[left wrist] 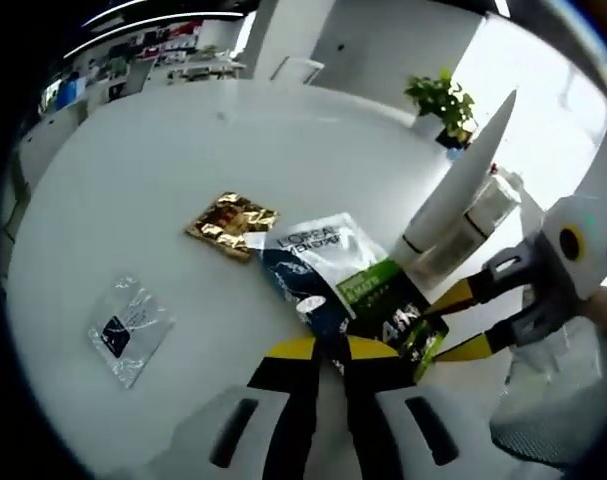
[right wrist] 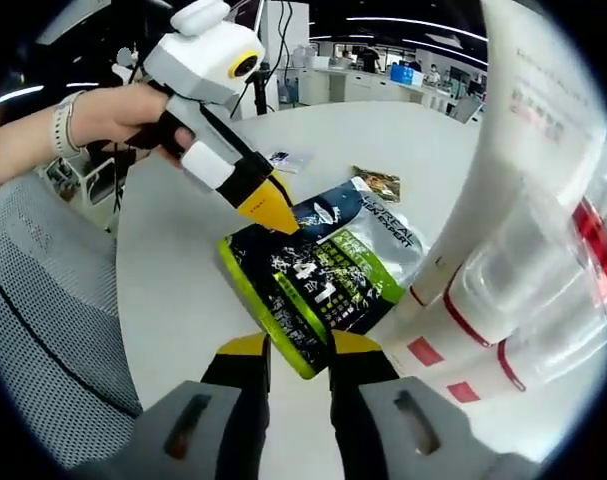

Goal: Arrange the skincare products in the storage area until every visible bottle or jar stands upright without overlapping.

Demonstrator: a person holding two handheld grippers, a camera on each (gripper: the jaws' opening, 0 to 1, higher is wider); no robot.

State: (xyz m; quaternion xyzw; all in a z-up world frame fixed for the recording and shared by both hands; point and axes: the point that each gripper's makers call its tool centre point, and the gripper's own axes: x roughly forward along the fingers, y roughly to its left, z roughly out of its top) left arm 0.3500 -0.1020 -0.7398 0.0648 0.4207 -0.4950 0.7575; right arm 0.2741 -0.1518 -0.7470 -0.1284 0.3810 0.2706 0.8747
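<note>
- Left gripper (left wrist: 345,362): its jaws are drawn close together, pinching the near edge of a dark sachet pack (left wrist: 338,285) printed in white, blue and green. In the right gripper view the same gripper (right wrist: 280,222) reaches in from the upper left, held by a person's hand (right wrist: 118,115), with its yellow tips on the far edge of the pack.
- Right gripper (right wrist: 298,362): its jaws are nearly closed on the lime-green edge of the sachet pack (right wrist: 318,280), which tilts up and away from the jaws. In the left gripper view this gripper (left wrist: 453,325) comes in from the right, its yellow tips touching the pack's green corner.
- Just right of the right gripper's jaws, a white tube (right wrist: 528,180) with red bands and clear wrapping stands very close to the lens. In the left gripper view the white tube (left wrist: 458,190) rises slanted beside the pack, with a clear-wrapped bottle (left wrist: 473,225) against it.
- Beyond the left gripper, just past the pack, a gold foil sachet (left wrist: 230,224) lies flat on the white table (left wrist: 163,170).
- Farther off to the left of the left gripper lies a clear sachet (left wrist: 128,328) with a dark square, well apart from the rest.
- Grey mesh fabric (right wrist: 43,330) sits left of the right gripper.
- At the table's far edge stands a potted plant (left wrist: 443,100).
</note>
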